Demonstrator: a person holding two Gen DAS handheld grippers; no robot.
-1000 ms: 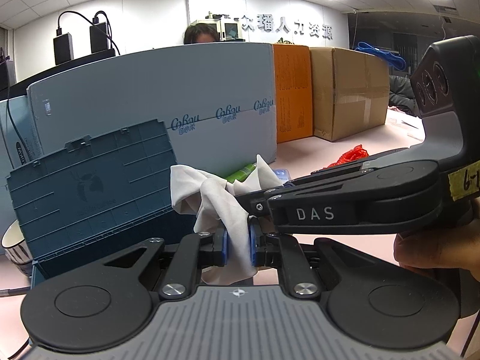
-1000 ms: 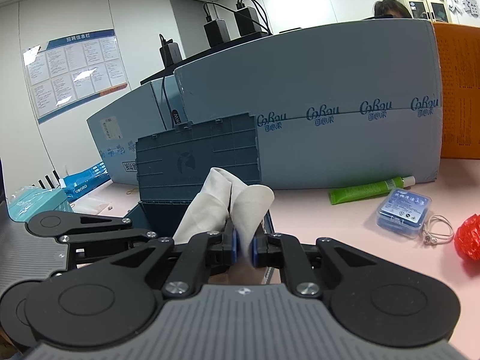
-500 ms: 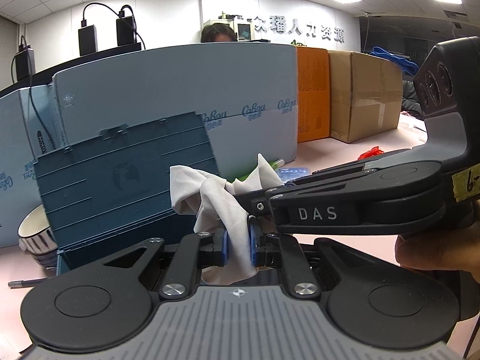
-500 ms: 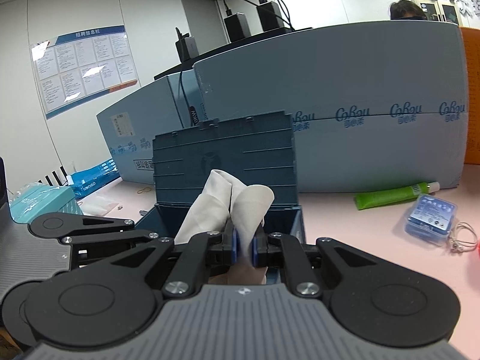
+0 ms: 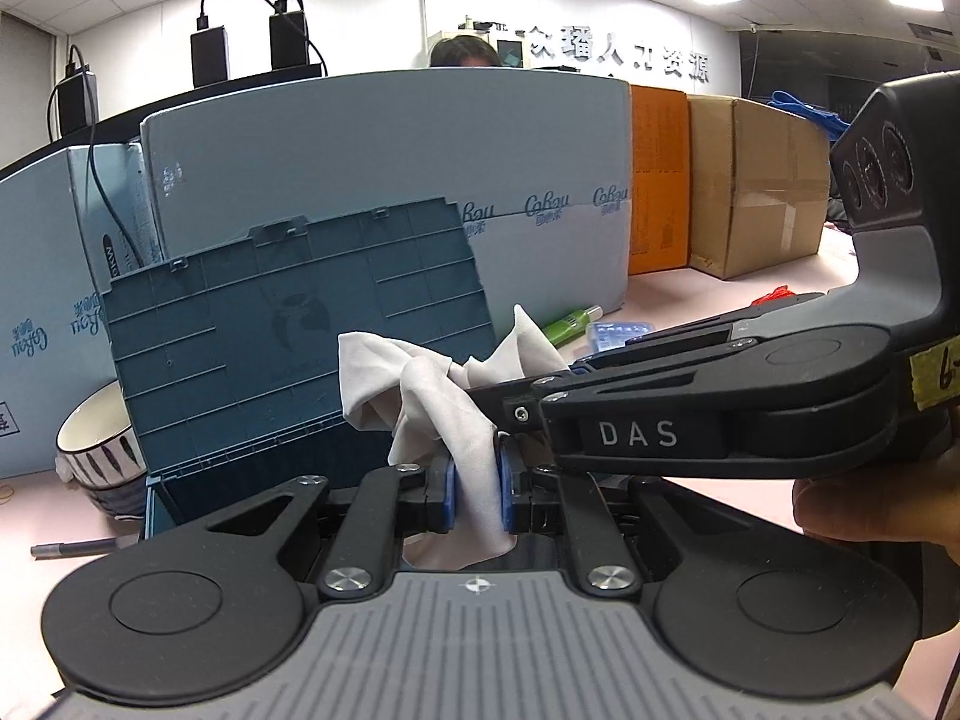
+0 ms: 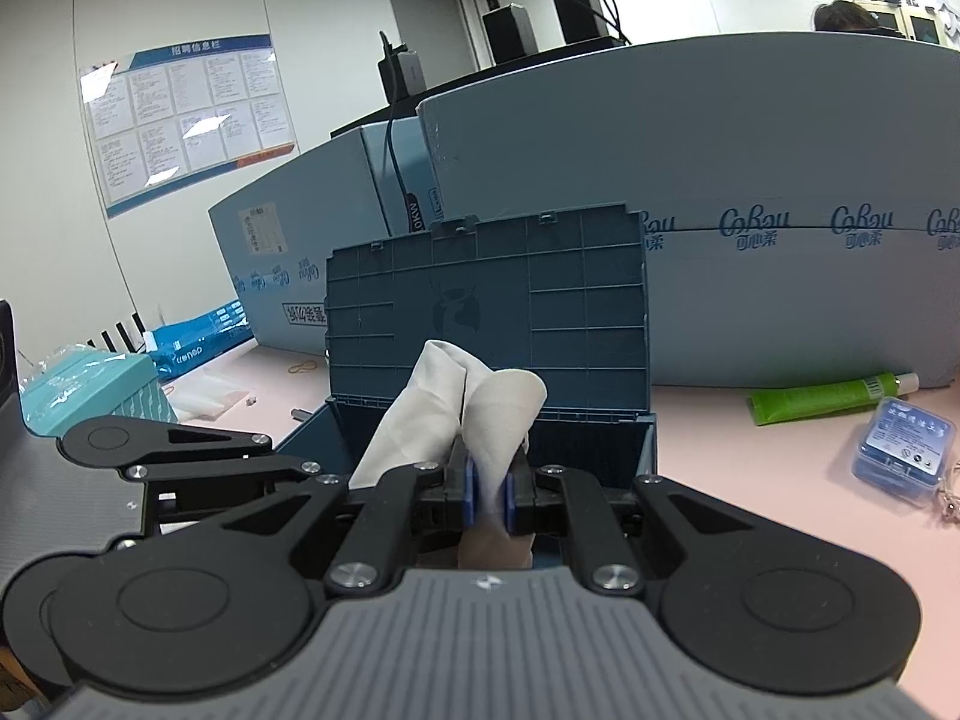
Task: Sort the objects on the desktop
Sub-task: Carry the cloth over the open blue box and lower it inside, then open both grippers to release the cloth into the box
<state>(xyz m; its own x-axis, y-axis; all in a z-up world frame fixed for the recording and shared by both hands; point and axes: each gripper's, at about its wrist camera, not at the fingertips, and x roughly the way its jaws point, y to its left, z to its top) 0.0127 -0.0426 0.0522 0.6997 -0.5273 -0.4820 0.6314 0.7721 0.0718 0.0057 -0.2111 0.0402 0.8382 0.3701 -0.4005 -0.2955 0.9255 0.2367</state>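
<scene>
While the dark blue storage box [image 6: 489, 324] stands at frame centre with its lid raised, the left gripper [image 5: 474, 495] and right gripper [image 6: 487, 495] each pinch the white cloth [image 5: 441, 387], bunched above the box's open front edge.

Cloth [image 6: 462, 402] over open box [image 6: 624, 456]; tube [image 6: 828, 391], case [image 6: 903, 450] right.
</scene>
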